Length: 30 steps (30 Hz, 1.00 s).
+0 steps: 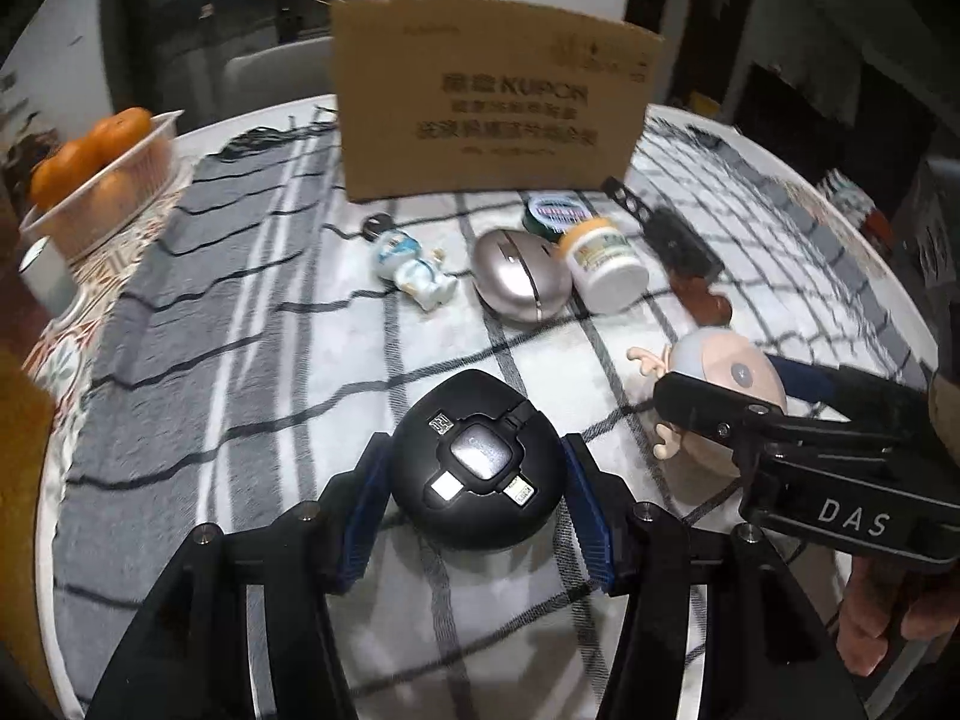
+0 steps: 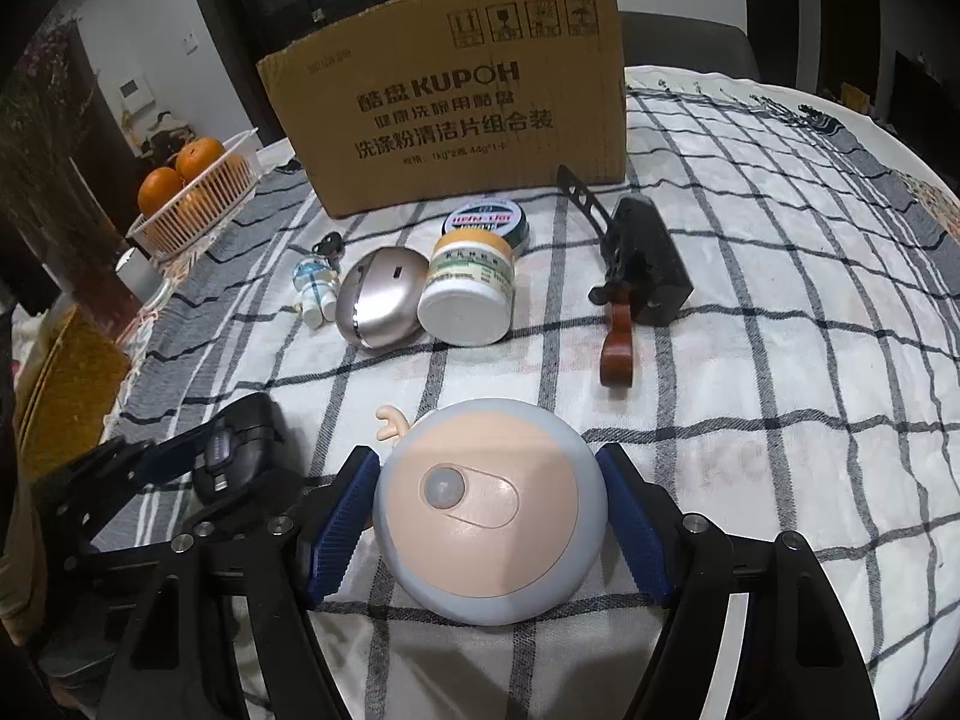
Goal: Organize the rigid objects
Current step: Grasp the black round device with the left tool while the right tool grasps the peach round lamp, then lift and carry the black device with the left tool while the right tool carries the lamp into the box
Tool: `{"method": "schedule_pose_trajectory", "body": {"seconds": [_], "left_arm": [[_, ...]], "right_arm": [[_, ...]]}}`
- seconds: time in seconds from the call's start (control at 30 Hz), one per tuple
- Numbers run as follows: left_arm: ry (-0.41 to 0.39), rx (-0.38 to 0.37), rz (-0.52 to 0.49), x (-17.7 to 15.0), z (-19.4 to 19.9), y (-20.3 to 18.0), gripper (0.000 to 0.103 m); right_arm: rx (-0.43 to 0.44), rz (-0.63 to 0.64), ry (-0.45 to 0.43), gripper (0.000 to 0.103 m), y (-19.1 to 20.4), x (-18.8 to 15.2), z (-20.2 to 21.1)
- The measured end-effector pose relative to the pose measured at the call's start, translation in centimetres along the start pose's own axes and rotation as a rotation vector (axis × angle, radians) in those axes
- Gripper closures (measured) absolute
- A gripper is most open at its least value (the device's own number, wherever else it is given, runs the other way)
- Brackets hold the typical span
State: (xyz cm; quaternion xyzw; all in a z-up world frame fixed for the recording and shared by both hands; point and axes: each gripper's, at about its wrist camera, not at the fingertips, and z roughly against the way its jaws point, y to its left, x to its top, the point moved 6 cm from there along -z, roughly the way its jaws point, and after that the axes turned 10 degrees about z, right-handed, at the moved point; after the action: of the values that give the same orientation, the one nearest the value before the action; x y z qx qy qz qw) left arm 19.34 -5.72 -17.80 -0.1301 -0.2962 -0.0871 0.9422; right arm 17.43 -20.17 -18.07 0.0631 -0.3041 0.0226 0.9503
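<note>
My left gripper (image 1: 477, 480) is shut on a round black cable-adapter puck (image 1: 477, 459), blue pads touching both its sides, above the checked cloth. My right gripper (image 2: 489, 516) is shut on a round pale-blue and peach toy light (image 2: 489, 516) with small antlers; it also shows in the left wrist view (image 1: 720, 372). Further back lie a small astronaut figure (image 1: 414, 267), a silver egg-shaped case (image 1: 519, 282), a white jar (image 1: 603, 267) on its side, a green tin (image 1: 549, 213), and a black tool with a brown wooden handle (image 2: 636, 276). The left gripper and puck show at lower left in the right wrist view (image 2: 240, 456).
A KUPOH cardboard box (image 2: 450, 102) stands at the back of the round table. A white basket of oranges (image 2: 192, 198) sits at the far left edge. A checked cloth (image 2: 780, 360) covers the table, and a chair back (image 1: 270, 72) stands behind.
</note>
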Motion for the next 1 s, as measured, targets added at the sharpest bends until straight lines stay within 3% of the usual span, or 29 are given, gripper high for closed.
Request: {"method": "schedule_pose_trajectory", "body": {"seconds": [0.4,1.0], "left_arm": [[-0.119,0.08,0.08,2.3,4.4,0.3,0.048],[-0.265,0.058,0.049,8.0,9.1,-1.5,0.048]], "right_arm": [[-0.016,0.009,-0.064,0.029,0.0,1.4,3.0],[-0.055,0.013,-0.207,0.028,-0.1,6.1,8.8]]}}
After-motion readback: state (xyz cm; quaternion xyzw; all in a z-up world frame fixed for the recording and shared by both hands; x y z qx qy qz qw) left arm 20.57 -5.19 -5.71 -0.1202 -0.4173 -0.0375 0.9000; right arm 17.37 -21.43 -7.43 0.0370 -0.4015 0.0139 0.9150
